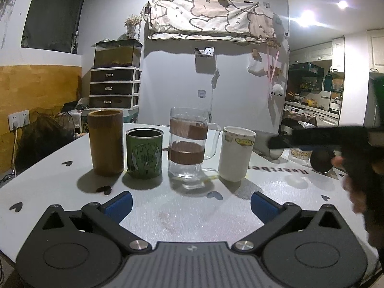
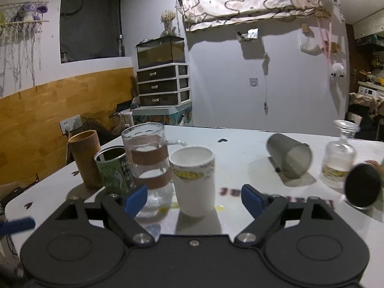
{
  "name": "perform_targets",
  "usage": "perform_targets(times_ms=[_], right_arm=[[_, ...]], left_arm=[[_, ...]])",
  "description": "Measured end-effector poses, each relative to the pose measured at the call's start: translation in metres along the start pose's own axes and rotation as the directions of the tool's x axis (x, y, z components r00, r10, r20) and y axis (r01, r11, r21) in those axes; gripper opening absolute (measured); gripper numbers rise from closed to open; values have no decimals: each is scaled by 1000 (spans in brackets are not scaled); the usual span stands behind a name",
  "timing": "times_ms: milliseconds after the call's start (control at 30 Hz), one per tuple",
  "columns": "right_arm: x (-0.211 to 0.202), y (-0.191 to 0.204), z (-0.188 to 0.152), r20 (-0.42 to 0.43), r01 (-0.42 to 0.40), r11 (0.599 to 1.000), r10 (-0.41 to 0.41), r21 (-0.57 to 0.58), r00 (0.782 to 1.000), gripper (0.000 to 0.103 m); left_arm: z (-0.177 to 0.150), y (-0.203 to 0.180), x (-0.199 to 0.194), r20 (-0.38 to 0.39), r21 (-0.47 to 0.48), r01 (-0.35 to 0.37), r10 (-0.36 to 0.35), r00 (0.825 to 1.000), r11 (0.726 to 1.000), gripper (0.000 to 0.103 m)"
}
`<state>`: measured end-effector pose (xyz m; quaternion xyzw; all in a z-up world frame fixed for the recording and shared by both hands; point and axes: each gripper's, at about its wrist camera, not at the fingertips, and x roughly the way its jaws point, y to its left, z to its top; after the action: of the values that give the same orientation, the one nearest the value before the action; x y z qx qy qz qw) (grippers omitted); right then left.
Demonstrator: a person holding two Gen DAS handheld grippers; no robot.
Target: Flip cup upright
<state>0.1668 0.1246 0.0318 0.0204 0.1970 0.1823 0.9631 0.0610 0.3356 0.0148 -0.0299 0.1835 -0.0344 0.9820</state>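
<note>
Evidently unfinished: grey metal cup (image 2: pixel 289 159) lay on its side on the white table (image 2: pixel 240 141), right of the upright row, mouth toward the camera. Dark cup (image 2: pixel 363 186) beside it was tilted too. White mug (image 2: pixel 194 180), glass mug (image 2: pixel 148 160), green tin (image 2: pixel 112 171) and bamboo tube (image 2: pixel 85 158) stood upright. Right gripper (image 2: pixel 194 198) and left gripper (image 1: pixel 191 206) were both spread wide, holding nothing.

Four cups stand up in a row: one brown bamboo cup (image 2: pixel 84 158), one green tin cup (image 2: pixel 112 171), one glass mug (image 2: pixel 150 160) with two brown bands, and one white cup (image 2: pixel 194 180). Two metal cups lie on their sides: one silver cup (image 2: pixel 289 158) and one dark cup (image 2: pixel 363 186). There is one small glass jar (image 2: pixel 339 163). That makes seven things on the tabletop (image 2: pixel 240 144).
</note>
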Motion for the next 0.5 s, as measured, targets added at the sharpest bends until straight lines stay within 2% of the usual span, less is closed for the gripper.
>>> perform_targets(times_ms=[500], right_arm=[[-89, -22, -41, 70, 116, 993, -116, 8, 991, 102]], left_arm=[[9, -8, -11, 4, 5, -50, 50, 999, 999, 103]])
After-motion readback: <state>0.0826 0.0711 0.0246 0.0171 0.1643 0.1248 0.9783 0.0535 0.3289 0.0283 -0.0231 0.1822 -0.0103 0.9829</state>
